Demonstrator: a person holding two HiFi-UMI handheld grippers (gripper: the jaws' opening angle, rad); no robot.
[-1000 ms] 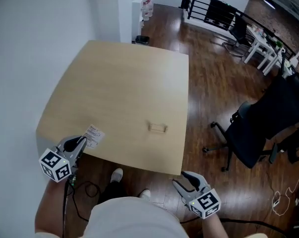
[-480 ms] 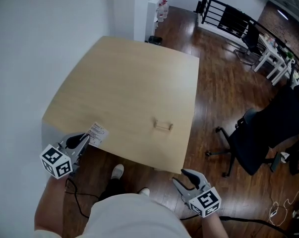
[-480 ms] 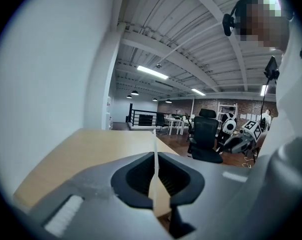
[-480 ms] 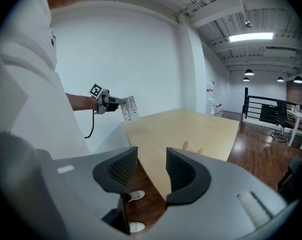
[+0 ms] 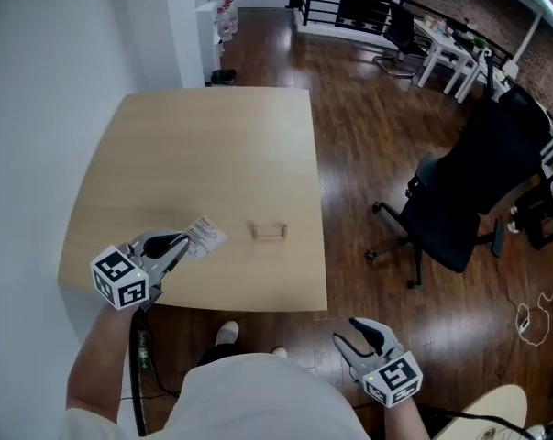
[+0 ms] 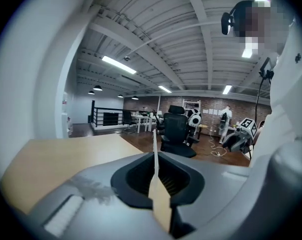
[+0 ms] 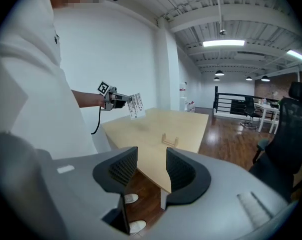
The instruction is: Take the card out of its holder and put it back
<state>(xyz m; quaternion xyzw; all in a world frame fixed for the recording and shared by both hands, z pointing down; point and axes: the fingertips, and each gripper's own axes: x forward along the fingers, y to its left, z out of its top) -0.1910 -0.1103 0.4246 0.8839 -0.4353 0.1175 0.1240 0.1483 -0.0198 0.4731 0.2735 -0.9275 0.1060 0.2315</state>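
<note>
My left gripper (image 5: 177,246) is shut on a white printed card (image 5: 204,234), held above the near left part of the wooden table (image 5: 212,163). In the left gripper view the card (image 6: 155,164) shows edge-on, pinched between the closed jaws. A small wooden card holder (image 5: 268,231) stands empty on the table, to the right of the card. From the right gripper view the holder (image 7: 170,139) and the held card (image 7: 135,104) both show. My right gripper (image 5: 360,336) hangs open below the table's near edge, off to the right, with nothing between its jaws.
A black office chair (image 5: 459,200) stands on the wood floor right of the table. A white wall (image 5: 47,81) runs along the table's left side. White desks and a black railing (image 5: 349,3) stand at the far end. A person's shoes (image 5: 228,334) show under the near edge.
My left gripper has carried the card forward and to the right, nearer the holder. The head view has swung, so the table appears shifted. The right gripper has stayed low.
</note>
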